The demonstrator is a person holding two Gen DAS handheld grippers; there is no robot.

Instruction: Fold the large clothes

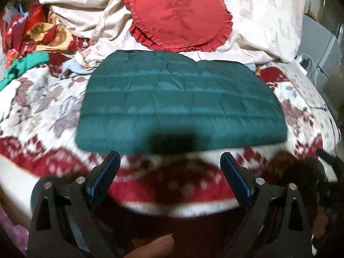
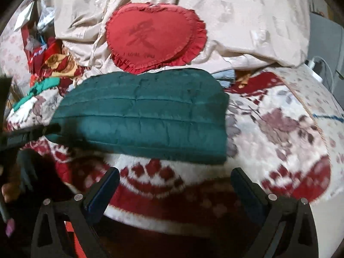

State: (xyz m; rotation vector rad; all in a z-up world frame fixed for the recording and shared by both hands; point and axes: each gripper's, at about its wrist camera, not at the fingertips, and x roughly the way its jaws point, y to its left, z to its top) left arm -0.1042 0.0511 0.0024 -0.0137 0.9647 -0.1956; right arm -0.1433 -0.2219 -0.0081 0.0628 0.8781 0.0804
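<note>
A dark teal quilted garment (image 1: 180, 101) lies folded into a flat rectangle on the patterned bed cover (image 1: 38, 107). My left gripper (image 1: 171, 157) hangs open just short of the garment's near edge, with nothing between its blue-padded fingers (image 1: 107, 172). The right wrist view shows the same garment (image 2: 146, 116) to the left of centre. My right gripper (image 2: 175, 172) is open over the blanket (image 2: 279, 133), just in front of the garment's near right corner and apart from it. The left gripper's black body (image 2: 23, 135) shows at the left edge of the right wrist view.
A red heart-shaped frilled pillow (image 1: 180, 15) lies behind the garment on a rumpled cream duvet (image 1: 258, 21). Crumpled red, gold and green clothes (image 1: 32, 40) are piled at the back left. A white charger and cable (image 2: 316, 64) sit by the bed's right edge.
</note>
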